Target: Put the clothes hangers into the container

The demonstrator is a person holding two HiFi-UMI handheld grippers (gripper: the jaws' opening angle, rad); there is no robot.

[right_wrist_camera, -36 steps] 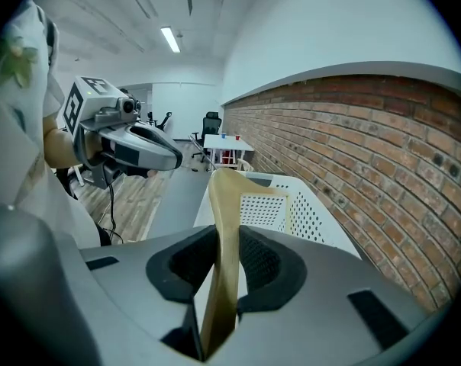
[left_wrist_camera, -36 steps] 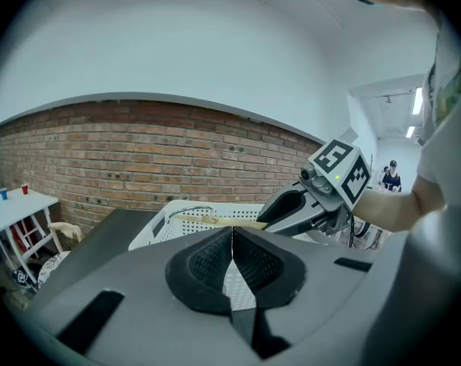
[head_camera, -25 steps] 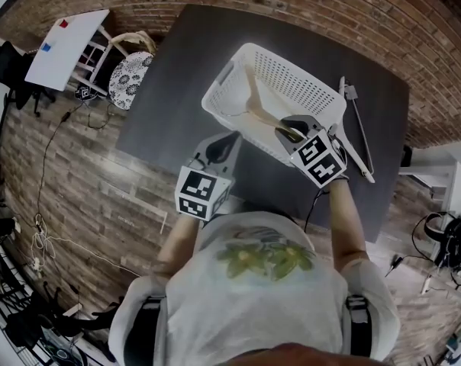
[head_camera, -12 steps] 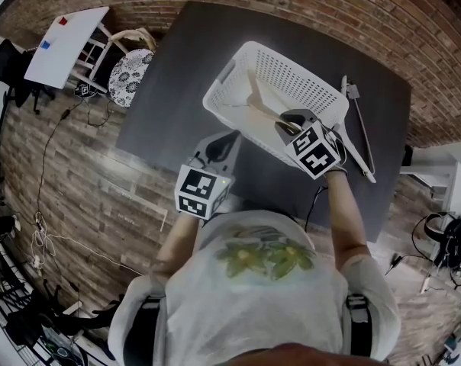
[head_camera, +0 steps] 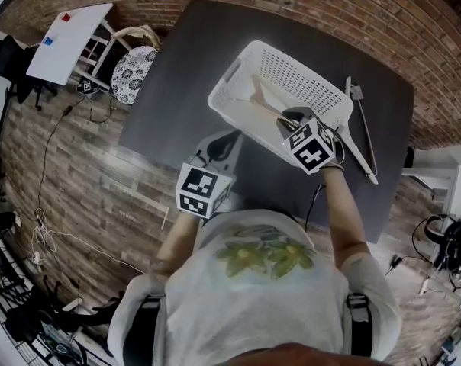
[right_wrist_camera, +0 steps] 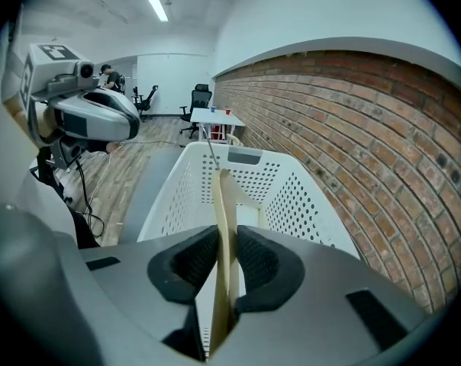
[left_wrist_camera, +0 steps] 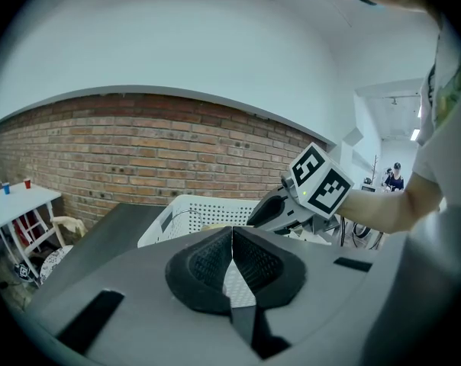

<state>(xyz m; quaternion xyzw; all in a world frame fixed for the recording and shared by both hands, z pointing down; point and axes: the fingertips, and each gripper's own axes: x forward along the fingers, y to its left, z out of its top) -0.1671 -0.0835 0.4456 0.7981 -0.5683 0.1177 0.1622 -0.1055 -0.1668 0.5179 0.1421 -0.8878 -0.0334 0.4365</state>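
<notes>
- left gripper [left_wrist_camera: 232, 241]: nearest the person, low over the near edge of the table [head_camera: 177, 82], empty; jaws pressed together, nothing between them.
- right gripper [right_wrist_camera: 224, 264]: tilted down over the near rim of the basket; jaws narrow, just been closing, pads clamped on the flat end of the wooden hanger.
- wooden hanger [right_wrist_camera: 222, 197]: pale wood, held edge-on, reaching from the right jaws into the basket; its far part lies inside, metal hook toward the far wall.
- basket [head_camera: 224, 91]: white, perforated walls, upright on the dark grey table.
- second hanger [head_camera: 360, 157]: light-coloured, lying flat on the table just beside the basket's right side, outside it.
- brick wall [right_wrist_camera: 353, 128]: behind the table.
</notes>
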